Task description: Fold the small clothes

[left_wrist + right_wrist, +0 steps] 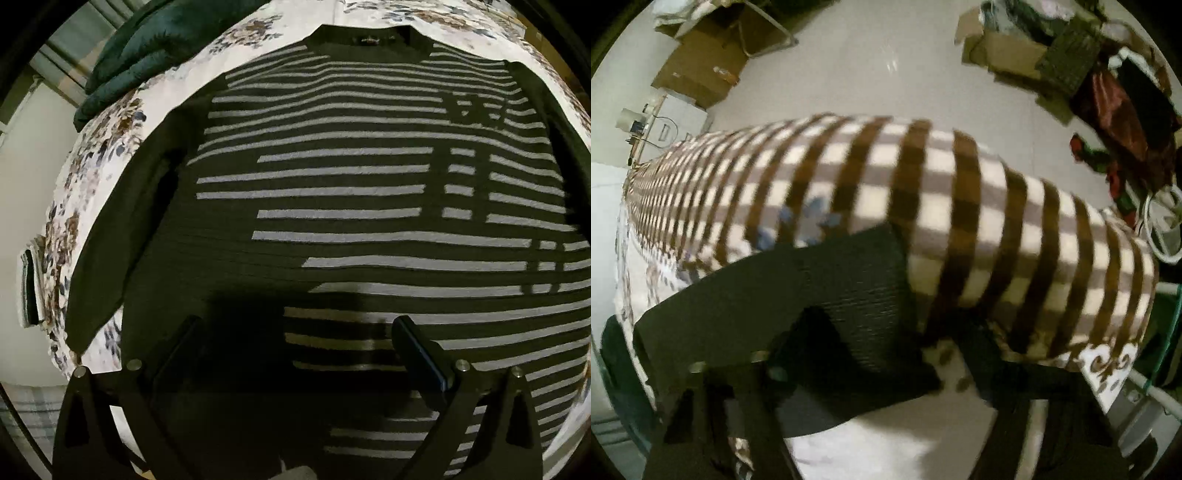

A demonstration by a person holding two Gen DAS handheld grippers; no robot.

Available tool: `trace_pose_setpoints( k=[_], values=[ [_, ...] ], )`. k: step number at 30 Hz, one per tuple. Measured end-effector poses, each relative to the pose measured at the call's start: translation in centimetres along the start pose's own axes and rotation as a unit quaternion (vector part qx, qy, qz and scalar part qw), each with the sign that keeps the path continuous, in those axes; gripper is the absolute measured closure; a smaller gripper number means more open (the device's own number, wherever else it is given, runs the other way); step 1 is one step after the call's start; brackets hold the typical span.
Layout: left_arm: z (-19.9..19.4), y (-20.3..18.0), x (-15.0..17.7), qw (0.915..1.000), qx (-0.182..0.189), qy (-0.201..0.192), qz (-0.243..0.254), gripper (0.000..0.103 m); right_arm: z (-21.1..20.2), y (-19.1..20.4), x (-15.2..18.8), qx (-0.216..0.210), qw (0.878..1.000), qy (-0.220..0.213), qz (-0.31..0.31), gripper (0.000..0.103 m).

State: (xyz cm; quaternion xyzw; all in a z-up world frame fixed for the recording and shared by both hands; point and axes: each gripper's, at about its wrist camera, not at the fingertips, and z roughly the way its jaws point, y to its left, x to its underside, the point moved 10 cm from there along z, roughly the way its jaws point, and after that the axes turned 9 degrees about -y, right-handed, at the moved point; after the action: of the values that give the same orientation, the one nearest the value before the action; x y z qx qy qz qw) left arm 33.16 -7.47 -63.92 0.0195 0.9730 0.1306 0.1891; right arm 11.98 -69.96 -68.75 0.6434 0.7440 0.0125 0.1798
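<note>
A dark sweater with pale grey stripes (332, 192) lies flat, neck away from me, on a floral bedsheet (110, 122). My left gripper (295, 354) hangs over the sweater's lower hem area with its fingers (417, 347) far apart and nothing between them. The blurred right wrist view shows the sweater's plain dark sleeve (831, 288), its ribbed cuff end lying between the fingers of my right gripper (886, 332). A strip of sheet shows between the sleeve and the right finger (982, 354). The jaws stand part-way apart and I see no pad pressing on the cloth.
A brown-and-white checked blanket (979, 221) runs along the bed edge beyond the sleeve. A dark green quilted cover (147, 48) lies at the far left corner. Cardboard boxes (698, 70) and a heap of clothes (1123, 96) stand on the pale floor.
</note>
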Motion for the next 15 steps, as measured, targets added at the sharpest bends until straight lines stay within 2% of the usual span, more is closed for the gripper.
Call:
trace_pose_setpoints(
  k=[1,2,3,7,10,13,15],
  values=[
    [0.2,0.3,0.0,1.0000,0.001,0.000,-0.001,0.000,-0.5,0.1,-0.1,0.008,1.000,-0.012,-0.005,0.072],
    [0.3,0.8,0.0,1.0000,0.003,-0.001,-0.005,0.000,-1.2,0.2,-0.1,0.014,1.000,-0.020,-0.009,0.093],
    [0.3,1.2,0.0,1.0000,0.003,-0.002,-0.009,0.000,-1.9,0.7,-0.3,0.010,0.999,-0.032,-0.012,0.100],
    [0.4,3.8,-0.3,0.9994,0.005,0.000,-0.034,0.000,-5.9,4.3,-0.8,-0.012,0.997,-0.068,-0.031,0.100],
    [0.1,6.1,-0.6,0.9987,0.004,-0.005,-0.051,0.000,-9.9,9.4,-0.3,-0.039,0.993,-0.086,-0.065,0.100],
    [-0.1,9.0,-0.9,0.9977,-0.005,-0.013,-0.067,0.000,-14.5,16.3,2.4,-0.066,0.985,-0.093,-0.127,0.100],
    [0.0,11.4,-1.1,0.9963,-0.014,-0.017,-0.083,0.000,-16.1,22.7,6.1,-0.092,0.972,-0.088,-0.197,0.100]
  ],
)
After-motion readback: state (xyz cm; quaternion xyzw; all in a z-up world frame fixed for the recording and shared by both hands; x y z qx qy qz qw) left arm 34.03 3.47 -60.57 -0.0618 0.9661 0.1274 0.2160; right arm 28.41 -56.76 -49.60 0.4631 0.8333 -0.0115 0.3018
